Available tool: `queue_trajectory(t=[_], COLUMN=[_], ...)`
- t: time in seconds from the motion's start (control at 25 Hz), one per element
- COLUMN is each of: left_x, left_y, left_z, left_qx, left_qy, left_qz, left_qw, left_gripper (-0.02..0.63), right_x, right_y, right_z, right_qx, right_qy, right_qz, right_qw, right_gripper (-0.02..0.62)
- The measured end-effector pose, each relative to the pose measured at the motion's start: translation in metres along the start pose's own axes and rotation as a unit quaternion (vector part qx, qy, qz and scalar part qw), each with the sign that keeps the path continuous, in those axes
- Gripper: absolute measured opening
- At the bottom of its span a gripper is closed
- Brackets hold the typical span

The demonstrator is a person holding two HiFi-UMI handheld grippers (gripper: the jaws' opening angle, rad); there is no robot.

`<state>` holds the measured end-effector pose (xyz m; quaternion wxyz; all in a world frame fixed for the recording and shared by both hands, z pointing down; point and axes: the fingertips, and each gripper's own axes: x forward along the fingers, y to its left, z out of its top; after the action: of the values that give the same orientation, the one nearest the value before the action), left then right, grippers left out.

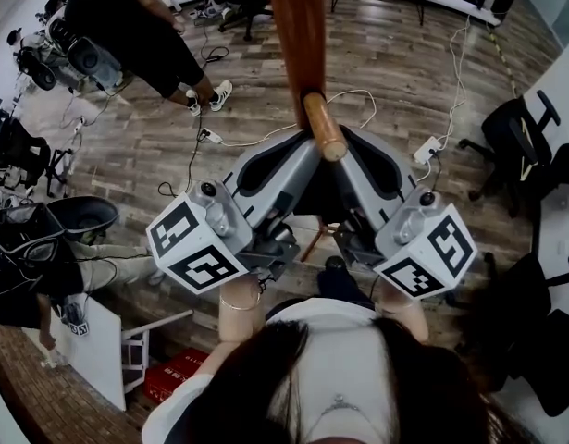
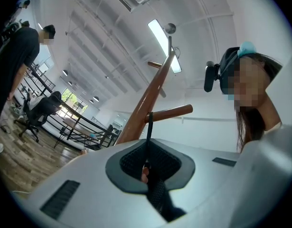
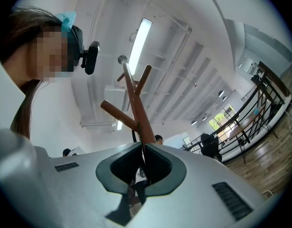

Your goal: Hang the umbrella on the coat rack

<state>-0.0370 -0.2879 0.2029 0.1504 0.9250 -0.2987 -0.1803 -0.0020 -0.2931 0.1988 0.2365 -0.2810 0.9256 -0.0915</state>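
Note:
The wooden coat rack pole (image 1: 298, 26) rises in front of me, with a slanted peg (image 1: 323, 128) just above both grippers. In the left gripper view a black umbrella strap (image 2: 149, 129) runs up from the jaws and loops over the peg (image 2: 169, 112). My left gripper (image 1: 298, 151) (image 2: 148, 151) is shut on that strap. My right gripper (image 1: 353, 151) (image 3: 142, 160) is shut on the thin strap (image 3: 135, 136) too, right below the peg (image 3: 119, 114). A dark umbrella body (image 1: 335, 280) hangs low between the grippers, mostly hidden.
A person in black (image 1: 136, 26) stands at the far left. Another person (image 1: 25, 248) sits low at the left edge. Black office chairs (image 1: 525, 137) stand at the right. A power strip (image 1: 427, 148) and cables lie on the wood floor. A red box (image 1: 173, 377) lies near my feet.

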Motion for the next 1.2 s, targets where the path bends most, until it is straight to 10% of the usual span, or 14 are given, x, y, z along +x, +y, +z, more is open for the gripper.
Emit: queue_trajectory(t=[1.2], left_x=[-0.064], left_y=[-0.035], left_z=[-0.018], left_qx=[0.017], left_qy=[0.0], left_qz=[0.031], left_qw=[0.9994], left_gripper=[0.012], right_x=[-0.048], right_y=[0.061], right_z=[-0.02], right_qx=[-0.066], right_qy=[0.021], right_qz=[-0.072], right_qw=[0.995], right_gripper=[0.035])
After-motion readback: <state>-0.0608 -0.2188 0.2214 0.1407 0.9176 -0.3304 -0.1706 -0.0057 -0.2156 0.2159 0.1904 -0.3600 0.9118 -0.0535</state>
